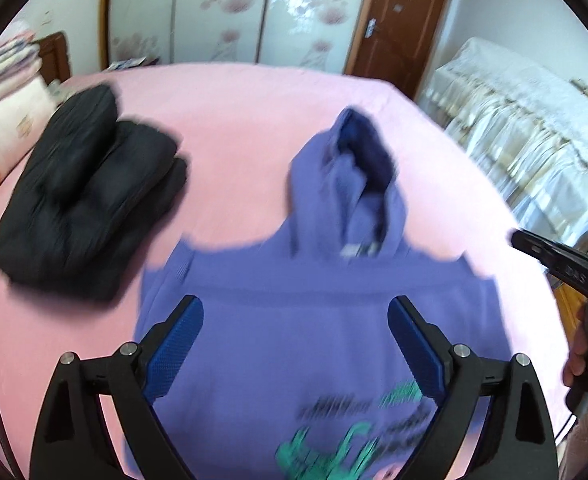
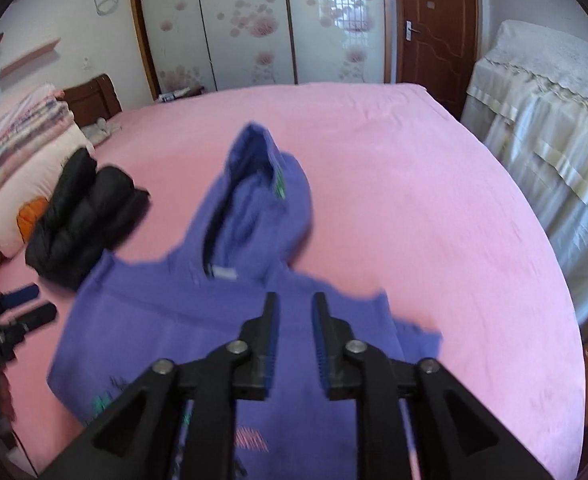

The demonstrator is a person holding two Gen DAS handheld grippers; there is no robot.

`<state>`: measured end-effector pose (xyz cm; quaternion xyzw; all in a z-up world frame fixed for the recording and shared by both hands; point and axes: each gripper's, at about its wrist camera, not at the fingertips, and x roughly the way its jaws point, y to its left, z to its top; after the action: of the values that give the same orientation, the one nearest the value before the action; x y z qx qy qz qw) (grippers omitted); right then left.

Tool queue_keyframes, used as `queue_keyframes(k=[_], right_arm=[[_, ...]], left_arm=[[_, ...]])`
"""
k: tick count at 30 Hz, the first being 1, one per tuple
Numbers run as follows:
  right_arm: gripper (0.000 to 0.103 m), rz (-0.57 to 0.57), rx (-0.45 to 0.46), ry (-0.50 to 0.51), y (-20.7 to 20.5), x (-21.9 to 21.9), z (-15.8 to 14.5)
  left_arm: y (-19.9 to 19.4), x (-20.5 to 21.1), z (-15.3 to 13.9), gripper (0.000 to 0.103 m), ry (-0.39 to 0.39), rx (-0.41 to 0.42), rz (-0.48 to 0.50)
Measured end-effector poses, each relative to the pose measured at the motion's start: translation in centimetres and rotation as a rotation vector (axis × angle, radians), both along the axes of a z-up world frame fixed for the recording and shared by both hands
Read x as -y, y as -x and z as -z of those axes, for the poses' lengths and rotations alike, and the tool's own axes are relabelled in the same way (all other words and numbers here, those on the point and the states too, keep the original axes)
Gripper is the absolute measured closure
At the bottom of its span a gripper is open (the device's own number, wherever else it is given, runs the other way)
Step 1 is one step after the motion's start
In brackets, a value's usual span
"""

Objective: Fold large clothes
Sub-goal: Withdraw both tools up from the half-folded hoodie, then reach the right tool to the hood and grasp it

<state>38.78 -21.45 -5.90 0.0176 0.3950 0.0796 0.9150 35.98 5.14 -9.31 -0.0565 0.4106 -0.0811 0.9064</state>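
One purple hoodie (image 1: 294, 320) is lying flat on the pink bed (image 1: 254, 112), near its front edge. Its long axis is running from the camera side toward the far wardrobe (image 1: 222, 12), with the hood (image 1: 350, 184) pointing away and the printed chest nearest the grippers. One black folded garment (image 1: 86, 200) is sitting on the bed to the hoodie's left, apart from it. Two grippers are showing. The left gripper (image 1: 294, 344) is hanging above the hoodie's chest with its jaws standing wide apart and nothing between the pads. The right gripper (image 2: 294, 340) is hovering over the hoodie's right shoulder area, its jaws parted by a narrow gap and gripping nothing. One brown door (image 2: 438, 20) is standing beside the wardrobe, and one cloth-covered piece of furniture (image 2: 554, 128) is sitting to the right of the bed.
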Motion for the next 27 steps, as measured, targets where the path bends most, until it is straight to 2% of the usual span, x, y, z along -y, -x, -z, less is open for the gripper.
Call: queue_keyframes(k=[5,10,12,21,27], right_arm=[[0.074,-0.021,0.024,-0.034,-7.2,-1.7,-0.9],[0.074,0.001,0.007,-0.021,-12.8,-2.6,1.5],[0.074,0.009,0.008,-0.016,-14.2,-2.8,2.4],[0.074,0.048,-0.025,0.019,-18.9,-4.5,5.9],[0.074,0.083,-0.055,0.038,-21.5,-5.1,7.6]], left_arm=[[-6.6,1.9,0.3,0.010,-0.060,0.030,0.003],[-12.1,2.6,1.8,0.009,-0.101,0.030,0.001],[-14.3,2.5,2.9,0.002,-0.112,0.032,-0.021],[-19.9,3.0,8.4,0.001,-0.043,-0.045,-0.059],[-21.3,3.7,10.4,0.001,-0.032,-0.073,-0.043]])
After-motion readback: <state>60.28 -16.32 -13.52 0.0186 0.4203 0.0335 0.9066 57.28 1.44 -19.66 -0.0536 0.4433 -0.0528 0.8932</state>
